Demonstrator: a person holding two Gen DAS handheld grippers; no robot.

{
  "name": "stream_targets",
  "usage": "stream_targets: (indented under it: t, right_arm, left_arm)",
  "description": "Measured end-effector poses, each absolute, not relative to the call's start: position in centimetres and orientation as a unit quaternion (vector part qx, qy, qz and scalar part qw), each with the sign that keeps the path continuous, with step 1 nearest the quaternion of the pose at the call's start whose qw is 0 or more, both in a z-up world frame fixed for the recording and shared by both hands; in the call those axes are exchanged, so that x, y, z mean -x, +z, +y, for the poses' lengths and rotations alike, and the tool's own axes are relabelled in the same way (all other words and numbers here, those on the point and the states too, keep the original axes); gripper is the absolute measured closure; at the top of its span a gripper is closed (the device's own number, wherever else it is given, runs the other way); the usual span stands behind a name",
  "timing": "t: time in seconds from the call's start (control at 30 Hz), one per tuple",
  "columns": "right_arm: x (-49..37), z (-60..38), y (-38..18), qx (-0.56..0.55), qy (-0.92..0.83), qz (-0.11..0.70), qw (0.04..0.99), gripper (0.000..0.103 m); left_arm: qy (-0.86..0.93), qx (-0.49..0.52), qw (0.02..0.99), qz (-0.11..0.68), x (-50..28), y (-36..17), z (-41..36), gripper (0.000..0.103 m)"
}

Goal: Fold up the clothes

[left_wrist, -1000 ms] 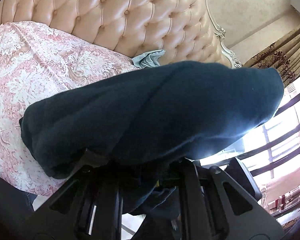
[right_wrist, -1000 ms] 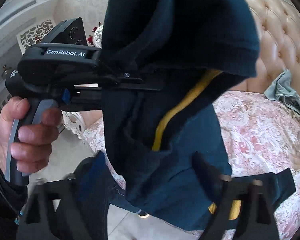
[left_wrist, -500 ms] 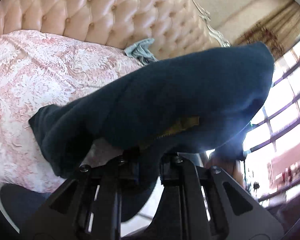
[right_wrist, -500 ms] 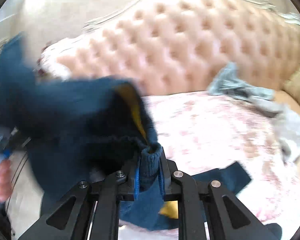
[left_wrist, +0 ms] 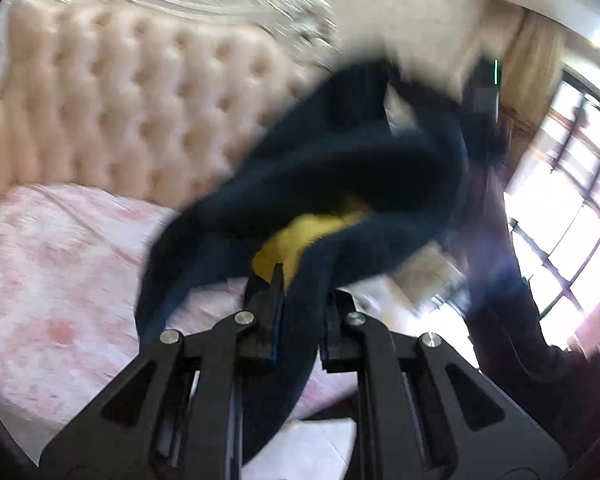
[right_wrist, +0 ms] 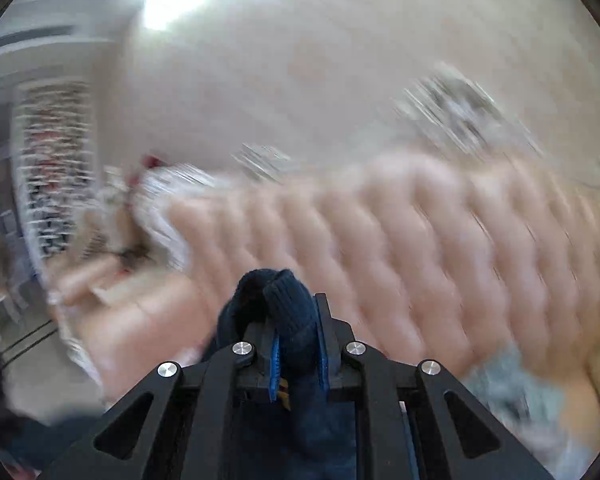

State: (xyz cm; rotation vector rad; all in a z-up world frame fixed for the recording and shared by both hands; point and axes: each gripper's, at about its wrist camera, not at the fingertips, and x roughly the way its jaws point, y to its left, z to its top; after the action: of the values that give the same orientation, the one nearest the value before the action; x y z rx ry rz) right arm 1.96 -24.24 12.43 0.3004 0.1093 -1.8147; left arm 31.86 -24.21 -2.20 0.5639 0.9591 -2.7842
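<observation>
Motion blur fills both views now, where a second ago they were sharp: the garment is being swung up and shaken out, not laid down.

Left wrist view: the left gripper [left_wrist: 306, 292] has its jaws pinching a band of the dark blue sweater [left_wrist: 340, 168]. A second ago the cloth hung as one smooth mass across the lens; now it twists in the air above the pink floral bedspread [left_wrist: 60, 272], near the bed's head end in front of the tufted headboard [left_wrist: 112, 112], with a yellow lining [left_wrist: 300, 240] turned outward. The bright window [left_wrist: 572, 220] sits at the right.

Right wrist view: the right gripper [right_wrist: 298, 340] has its jaws pressed on a ribbed cuff or hem of the sweater. Half a second ago this camera looked down at the bed; now it points high at the headboard and wall. A grey-blue garment [right_wrist: 508, 384] lies blurred at lower right.

Folding proper, I judge, has not started; the sweater must first be spread flat on the bed.
</observation>
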Motion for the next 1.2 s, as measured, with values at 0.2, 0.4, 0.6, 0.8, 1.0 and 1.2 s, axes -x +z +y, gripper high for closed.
stream_targets:
  t: [0.2,0.4,0.6,0.8,1.0,1.2]
  right_arm:
    - [-5.0,-25.8,10.1,-0.181,-0.719,0.045,0.669,0.089]
    - [-0.4,-23.8,-6.1,-0.356,-0.724,0.075,0.586,0.089]
    - [2.1,-18.6,-17.8,-0.454,-0.723,0.069,0.516,0.089]
    - [0.5,-14.0,-20.7,-0.475,-0.726,0.05,0.495,0.085]
    - [-1.1,-13.6,-22.9,-0.462,-0.739,0.146,0.469,0.085]
    - [-1.9,-14.0,-25.9,-0.482,-0.731,0.207,0.436,0.072]
  left_arm:
    - [-0.897,-0.265,-0.018,0.354,-26.1,-9.1,-20.8,0.084]
    - [-0.828,-0.384,0.001,0.409,-22.7,-18.8,-19.5,0.049]
    - [-0.791,-0.418,0.023,0.446,-24.6,-23.2,-20.0,0.022]
    - [-0.768,-0.418,0.088,0.477,-27.4,-24.7,-22.4,0.02]
    - [-0.791,-0.343,0.196,0.467,-29.9,-22.1,-26.4,0.02]
    - [-0.83,-0.346,0.235,0.368,-29.1,-21.1,-27.1,0.018]
